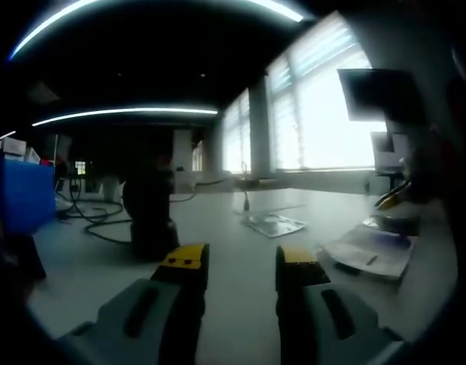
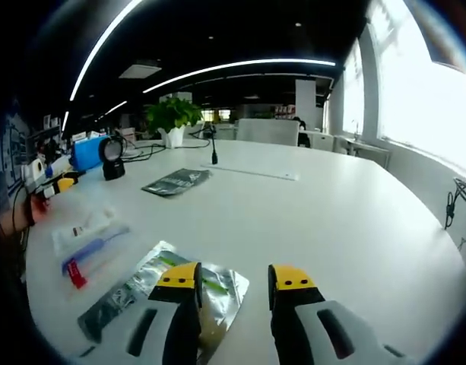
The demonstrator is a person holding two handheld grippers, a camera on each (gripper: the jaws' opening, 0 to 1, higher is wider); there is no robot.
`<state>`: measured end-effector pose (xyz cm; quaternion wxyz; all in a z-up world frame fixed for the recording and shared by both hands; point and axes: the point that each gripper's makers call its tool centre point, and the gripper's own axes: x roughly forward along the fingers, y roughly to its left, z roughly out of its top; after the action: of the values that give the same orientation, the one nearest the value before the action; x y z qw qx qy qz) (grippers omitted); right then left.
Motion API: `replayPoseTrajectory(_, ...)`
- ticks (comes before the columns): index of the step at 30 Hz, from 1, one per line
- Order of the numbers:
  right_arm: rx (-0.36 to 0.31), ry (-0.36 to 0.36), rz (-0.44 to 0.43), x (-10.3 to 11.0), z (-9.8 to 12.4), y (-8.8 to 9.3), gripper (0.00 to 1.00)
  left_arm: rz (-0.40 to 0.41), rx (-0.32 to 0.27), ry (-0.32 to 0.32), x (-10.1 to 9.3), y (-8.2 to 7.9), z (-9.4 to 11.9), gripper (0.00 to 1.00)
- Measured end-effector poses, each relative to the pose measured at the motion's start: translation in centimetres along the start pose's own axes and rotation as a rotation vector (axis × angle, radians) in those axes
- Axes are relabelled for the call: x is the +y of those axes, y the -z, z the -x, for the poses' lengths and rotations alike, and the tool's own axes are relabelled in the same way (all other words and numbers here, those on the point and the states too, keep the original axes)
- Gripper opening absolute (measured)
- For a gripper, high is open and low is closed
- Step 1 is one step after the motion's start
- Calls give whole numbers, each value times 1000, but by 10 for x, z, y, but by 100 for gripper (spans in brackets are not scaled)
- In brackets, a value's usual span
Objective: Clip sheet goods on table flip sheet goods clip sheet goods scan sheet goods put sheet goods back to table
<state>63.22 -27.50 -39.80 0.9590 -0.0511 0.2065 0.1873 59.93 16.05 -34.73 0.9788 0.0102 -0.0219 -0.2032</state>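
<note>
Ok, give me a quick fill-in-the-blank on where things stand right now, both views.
1. The right gripper is ___, holding nothing.
2. The silver pouch lies flat on the ___.
3. The potted plant has ___ leaves.
4. The tips of the left gripper are ___.

Missing words: open; table; green; yellow

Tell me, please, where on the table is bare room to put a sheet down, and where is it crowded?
In the right gripper view, the table is bare from the right gripper out to the far edge, right of the dark pouch. It is crowded on the left: silver pouch, two packets, scanner. In the left gripper view, bare room lies ahead of the left gripper.
</note>
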Motion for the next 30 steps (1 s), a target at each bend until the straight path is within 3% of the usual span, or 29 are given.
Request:
replayPoseTrajectory(11, 48, 0, 35, -5, -6, 9, 27, -2, 0, 3, 0, 0, 0, 28)
replayPoseTrajectory(21, 84, -37, 44, 4, -12, 16, 26, -2, -2, 5, 0, 0, 0, 28)
replayPoseTrajectory(30, 118, -41, 8, 4, -14, 21, 25, -5, -1, 6, 0, 0, -1, 28)
